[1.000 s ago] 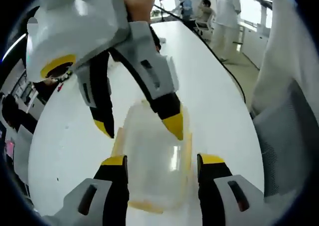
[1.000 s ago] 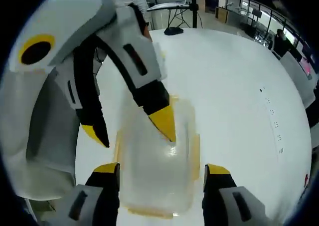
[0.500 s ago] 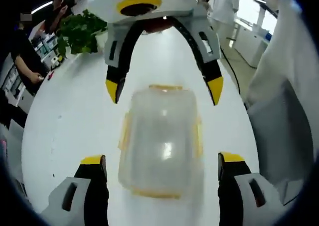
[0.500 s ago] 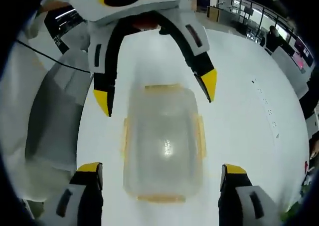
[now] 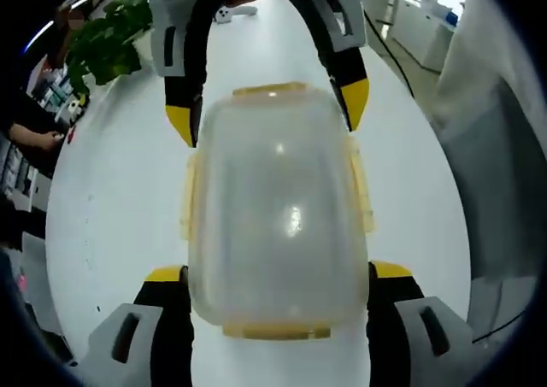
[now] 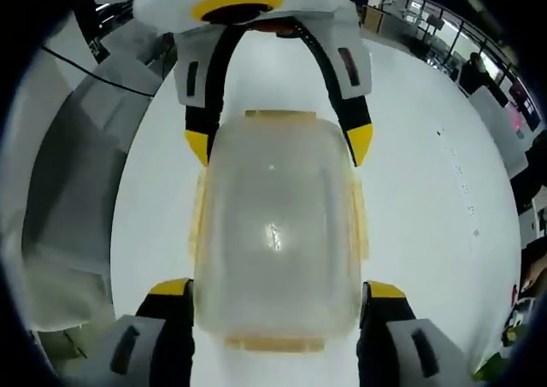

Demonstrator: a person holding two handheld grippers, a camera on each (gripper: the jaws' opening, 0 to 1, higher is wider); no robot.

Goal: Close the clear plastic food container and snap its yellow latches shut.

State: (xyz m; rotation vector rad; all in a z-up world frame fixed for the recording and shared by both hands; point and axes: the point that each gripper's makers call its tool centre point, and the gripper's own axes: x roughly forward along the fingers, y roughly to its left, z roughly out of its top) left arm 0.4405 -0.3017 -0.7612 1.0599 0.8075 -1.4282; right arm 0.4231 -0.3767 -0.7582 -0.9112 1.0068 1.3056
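The clear plastic container (image 5: 278, 208) lies lid-on on the white table (image 5: 111, 199), with yellow latches along its sides (image 5: 186, 201) and at its ends (image 5: 275, 330). My left gripper (image 5: 278, 278) has its jaws pressed against the container's two long sides at the near end. My right gripper (image 5: 267, 112) straddles the far end from the opposite direction. In the right gripper view the same container (image 6: 275, 225) fills the gap in my right gripper (image 6: 278, 291), and my left gripper (image 6: 278, 143) clasps the other end. Its side latches (image 6: 360, 220) stand slightly out from the walls.
A green plant (image 5: 107, 45) stands at the table's far left. A person's white sleeve (image 5: 504, 173) hangs to the right. A grey chair (image 6: 68, 190) sits beside the table edge. People and desks are in the background (image 6: 479, 71).
Both grippers have come down and forward over the container. Their jaws, wide apart before, now sit narrower against its sides at opposite ends.
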